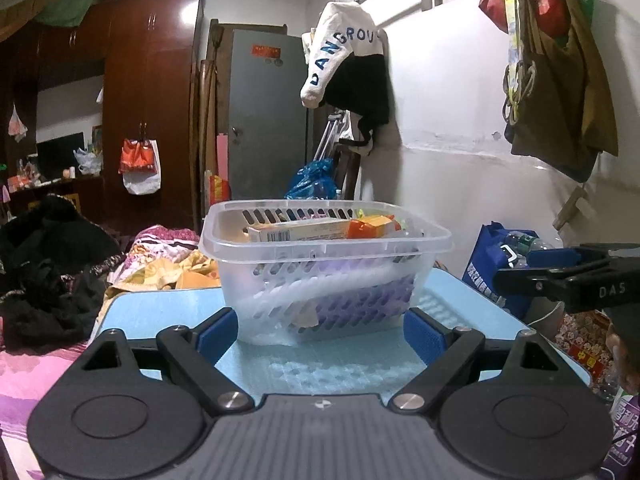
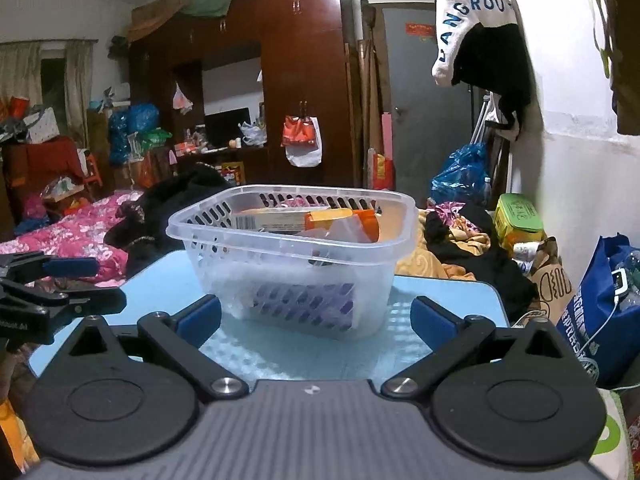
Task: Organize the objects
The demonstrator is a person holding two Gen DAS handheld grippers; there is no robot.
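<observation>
A clear slotted plastic basket (image 1: pixel 326 240) (image 2: pixel 292 236) stands on a small light-blue table (image 1: pixel 168 308) (image 2: pixel 168 280). Inside it lie a long cardboard box (image 1: pixel 296 230) (image 2: pixel 272 218), an orange pack (image 1: pixel 370 226) (image 2: pixel 364 222) and a purple item (image 1: pixel 360 300) (image 2: pixel 304 300) low down. My left gripper (image 1: pixel 322 330) is open just short of the basket's near wall, its blue pads either side of the base. My right gripper (image 2: pixel 316 320) is likewise open in front of the basket, nothing between its fingers. Each gripper shows at the edge of the other's view (image 1: pixel 560 276) (image 2: pixel 52 284).
A bed with pink bedding (image 2: pixel 68 236) and dark clothes (image 1: pixel 48 272) lies left of the table. A blue bag (image 1: pixel 492 268) (image 2: pixel 604 312) stands at the right by the white wall. A wardrobe (image 2: pixel 300 80) and a grey door (image 1: pixel 266 112) are at the back.
</observation>
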